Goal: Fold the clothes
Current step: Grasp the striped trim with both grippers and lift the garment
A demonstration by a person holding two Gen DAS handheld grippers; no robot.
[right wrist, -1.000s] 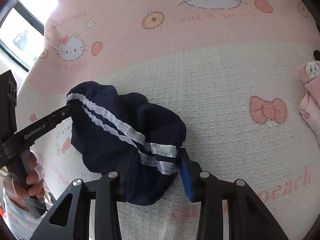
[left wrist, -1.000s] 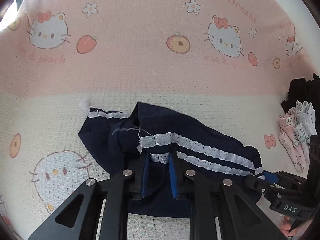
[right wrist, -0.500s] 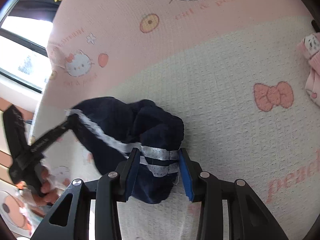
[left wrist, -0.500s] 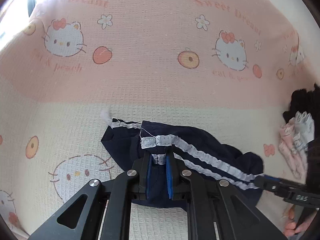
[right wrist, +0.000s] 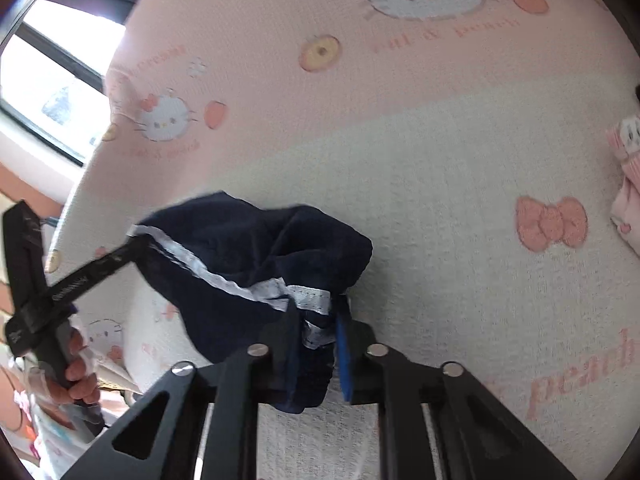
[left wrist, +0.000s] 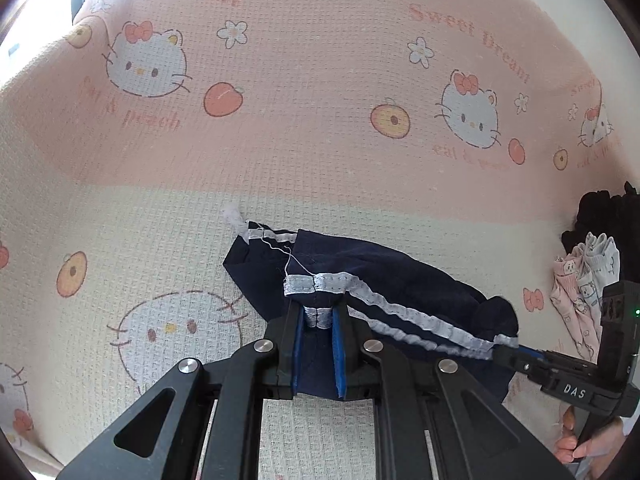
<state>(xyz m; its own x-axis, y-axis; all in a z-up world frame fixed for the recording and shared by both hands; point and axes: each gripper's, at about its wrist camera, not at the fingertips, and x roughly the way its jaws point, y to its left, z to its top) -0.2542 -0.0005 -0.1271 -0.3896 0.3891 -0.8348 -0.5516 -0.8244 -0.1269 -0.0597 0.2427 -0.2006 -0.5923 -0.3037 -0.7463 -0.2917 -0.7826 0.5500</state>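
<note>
Navy shorts point(left wrist: 384, 280) with white lace-edged side stripes lie bunched on the pink-and-cream cartoon-cat bedspread point(left wrist: 320, 140). The left tool point(left wrist: 317, 322) is pinching the striped hem. The right tool point(right wrist: 320, 328) has just been closing and now nips the opposite striped end, cloth between its pads. Both ends look caught, so I'd draw them apart evenly, keeping the stripe taut and untwisted, before laying it flat. The garment's long axis runs from tool to tool along the stripe, slanting across the bed. Small folded clothes point(left wrist: 584, 284) sit off to the right.
</note>
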